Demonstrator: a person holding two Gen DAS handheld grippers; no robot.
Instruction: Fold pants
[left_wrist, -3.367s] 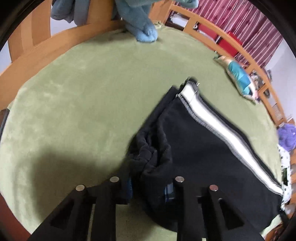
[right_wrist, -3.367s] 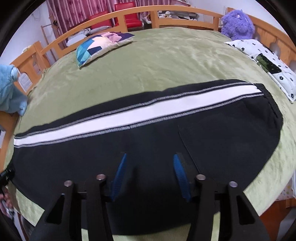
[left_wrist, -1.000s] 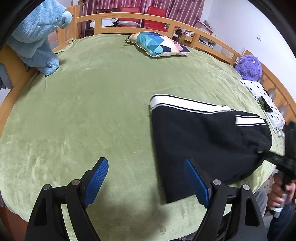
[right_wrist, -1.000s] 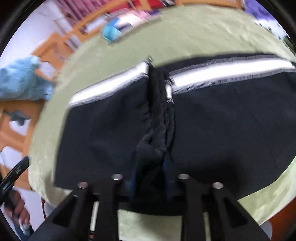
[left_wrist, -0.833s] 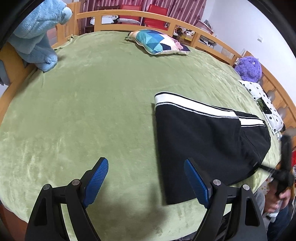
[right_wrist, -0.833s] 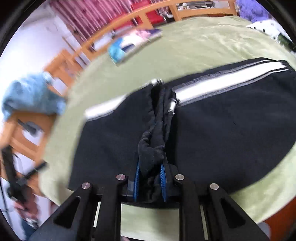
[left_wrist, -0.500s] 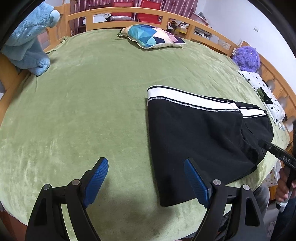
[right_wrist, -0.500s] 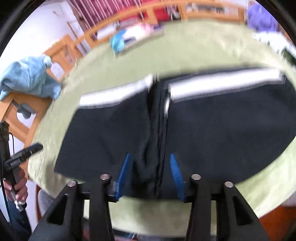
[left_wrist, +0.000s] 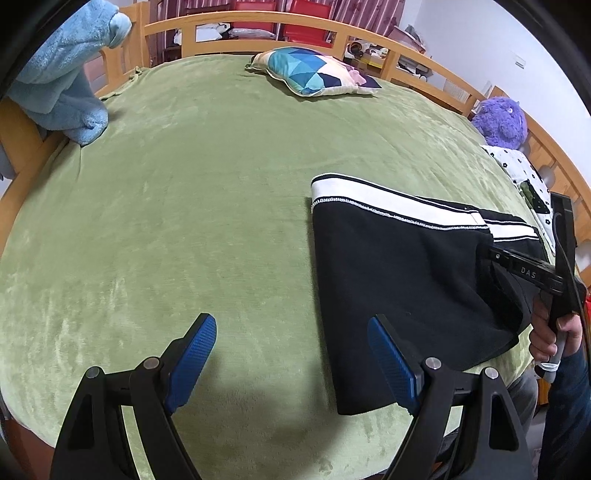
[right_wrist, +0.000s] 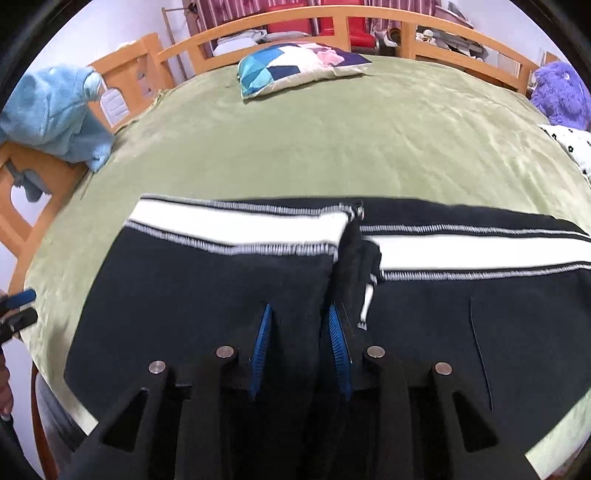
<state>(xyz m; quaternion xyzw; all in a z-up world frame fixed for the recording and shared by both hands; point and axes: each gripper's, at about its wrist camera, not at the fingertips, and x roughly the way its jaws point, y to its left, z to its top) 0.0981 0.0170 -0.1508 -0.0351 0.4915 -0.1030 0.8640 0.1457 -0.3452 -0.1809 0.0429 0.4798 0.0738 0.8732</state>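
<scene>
— So where are the pants (left_wrist: 406, 273) lying?
— On the green blanket (left_wrist: 207, 192), right of centre in the left wrist view, folded over, the white stripe along their upper edge.
— And the left gripper (left_wrist: 291, 354)?
— Spread wide at the bottom of that frame, above bare blanket, with only its right finger just over the pants' near left corner.
— The right gripper (right_wrist: 300, 343)?
— Low centre in its own view, over the black cloth beside the folded hem. Its jaws have just been closing; a narrow gap remains, and I cannot tell whether cloth is pinched.
— Anything else?
— A patterned pillow (right_wrist: 295, 66) at the top, a blue towel (left_wrist: 66, 70) upper left.
</scene>
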